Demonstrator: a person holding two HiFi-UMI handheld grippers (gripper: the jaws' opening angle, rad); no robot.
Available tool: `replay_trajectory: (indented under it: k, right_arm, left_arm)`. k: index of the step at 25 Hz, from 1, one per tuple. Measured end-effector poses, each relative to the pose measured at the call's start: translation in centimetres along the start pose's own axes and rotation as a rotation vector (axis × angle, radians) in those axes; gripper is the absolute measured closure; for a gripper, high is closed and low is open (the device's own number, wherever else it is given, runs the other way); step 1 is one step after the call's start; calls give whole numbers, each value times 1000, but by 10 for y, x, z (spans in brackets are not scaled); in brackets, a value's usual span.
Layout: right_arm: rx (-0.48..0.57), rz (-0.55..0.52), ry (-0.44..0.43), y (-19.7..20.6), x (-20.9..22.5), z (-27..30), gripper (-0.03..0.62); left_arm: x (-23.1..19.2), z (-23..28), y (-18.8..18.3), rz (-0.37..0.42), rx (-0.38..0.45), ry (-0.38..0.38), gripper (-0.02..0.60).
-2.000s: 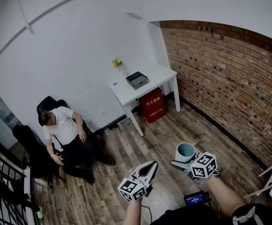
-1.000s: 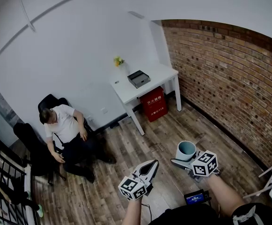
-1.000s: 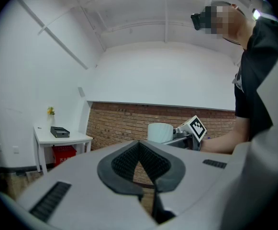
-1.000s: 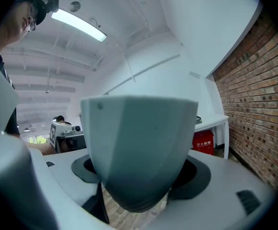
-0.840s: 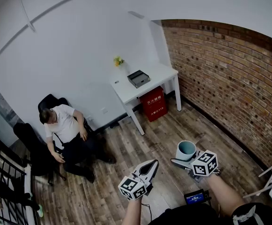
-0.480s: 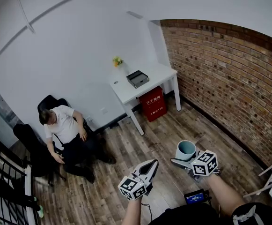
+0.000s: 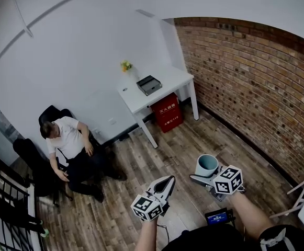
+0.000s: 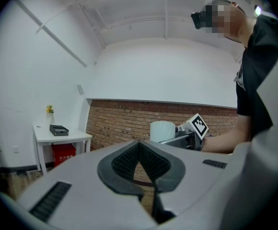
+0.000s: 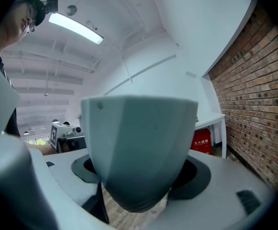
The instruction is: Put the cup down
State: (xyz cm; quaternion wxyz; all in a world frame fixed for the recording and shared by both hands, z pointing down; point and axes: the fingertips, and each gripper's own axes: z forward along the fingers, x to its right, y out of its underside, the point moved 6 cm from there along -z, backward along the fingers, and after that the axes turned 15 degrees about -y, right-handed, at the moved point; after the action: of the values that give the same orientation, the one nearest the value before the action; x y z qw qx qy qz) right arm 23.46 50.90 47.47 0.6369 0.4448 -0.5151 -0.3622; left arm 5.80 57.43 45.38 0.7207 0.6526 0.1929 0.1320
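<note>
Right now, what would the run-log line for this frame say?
right gripper: shut on cup, upright, off the floor | left gripper: shut, empty | white table: across the room, cup not yet down

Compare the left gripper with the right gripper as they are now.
The left gripper's jaws are closed together; the right gripper's jaws stand wide apart. The left gripper holds nothing; the right gripper clamps an upright pale cup. Both hang above the wood floor.
</note>
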Motion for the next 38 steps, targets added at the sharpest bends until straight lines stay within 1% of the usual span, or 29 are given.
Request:
replay_trajectory:
  k: [5, 10, 15, 20, 23, 26, 29, 34, 38]
  right_arm:
    - [8, 9, 3, 1, 17, -17, 217]
    - [19, 24, 9, -2, 40, -27, 217]
    - [23, 57, 21, 1, 67, -29, 217]
    - [15, 91, 47, 5, 108, -18, 217]
    - [8, 96, 73, 1, 142, -4, 217]
    - [13, 106, 107, -14, 186, 21, 217]
    - [10, 112, 134, -39, 230, 52, 217]
    - [10, 103, 152, -88, 299, 120, 217]
    - [-5, 104, 144, -110, 341, 168, 217]
  left_arm:
    - [13, 19, 1, 8, 0, 4, 574]
    - [13, 38, 2, 9, -22, -16, 574]
    - [1, 62, 6, 0, -42, -24, 574]
    - [-28, 101, 20, -20, -62, -7, 574]
    - [-59, 135, 26, -36, -64, 5, 574]
    - [-106, 175, 23, -43, -58, 16, 574]
    - [-156, 215, 14, -47, -62, 30, 574]
    - [-244, 271, -10, -12, -71, 35, 574]
    - [-300, 303, -18, -30, -71, 29, 574]
